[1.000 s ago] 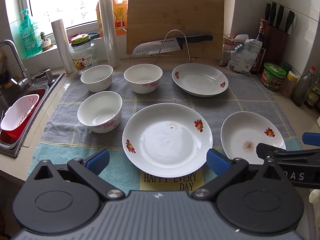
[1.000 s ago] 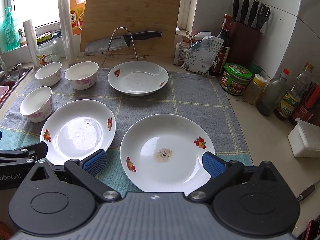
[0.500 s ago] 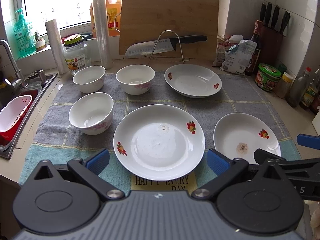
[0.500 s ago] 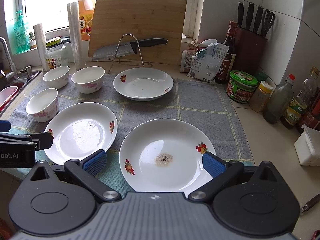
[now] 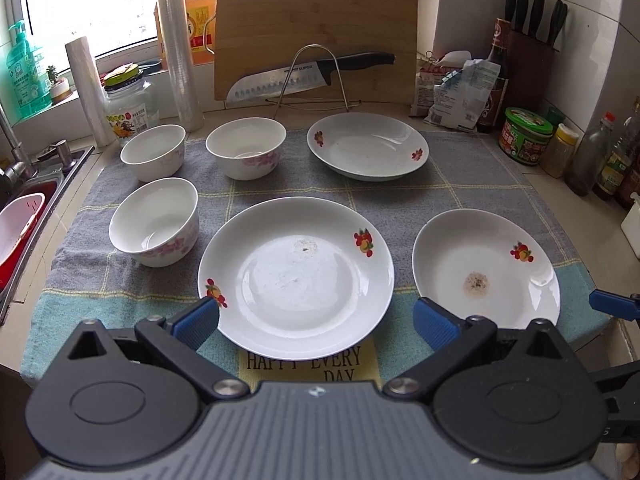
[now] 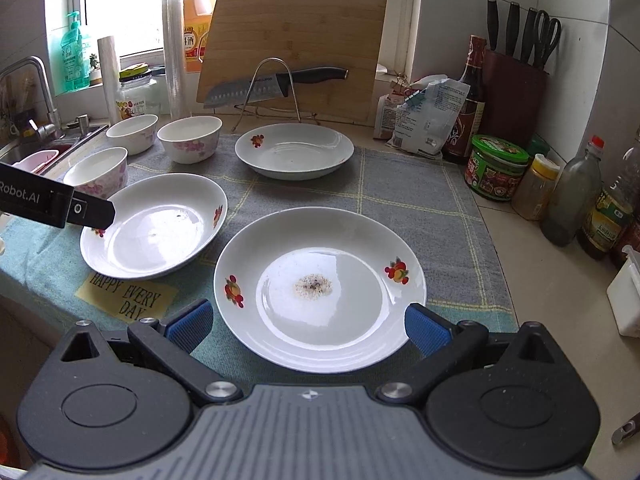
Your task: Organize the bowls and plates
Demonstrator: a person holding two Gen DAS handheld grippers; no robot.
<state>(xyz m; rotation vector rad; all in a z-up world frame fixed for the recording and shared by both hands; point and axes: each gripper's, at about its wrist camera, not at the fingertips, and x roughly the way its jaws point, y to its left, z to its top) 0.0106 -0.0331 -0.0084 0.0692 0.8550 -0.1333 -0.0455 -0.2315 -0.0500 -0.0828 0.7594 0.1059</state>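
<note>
Three white plates with fruit prints lie on a grey-and-teal towel (image 5: 472, 184): a near middle plate (image 5: 296, 276), a near right plate with a brown stain (image 5: 484, 268) and a far plate (image 5: 366, 146). Three white bowls with pink flowers stand at the left (image 5: 154, 228), (image 5: 153, 152), (image 5: 246, 148). My left gripper (image 5: 316, 322) is open and empty, just short of the middle plate. My right gripper (image 6: 308, 326) is open and empty, just short of the stained plate (image 6: 320, 288).
A cutting board (image 5: 316, 32) and a knife on a wire stand (image 5: 308, 74) are at the back. Jars and bottles (image 6: 568, 196) and a knife block (image 6: 516, 92) line the right wall. A sink with a red basket (image 5: 20, 232) is at the left.
Both grippers have moved a little forward and lower toward the near plates, which now look larger. Both stay open. No dish has moved.
</note>
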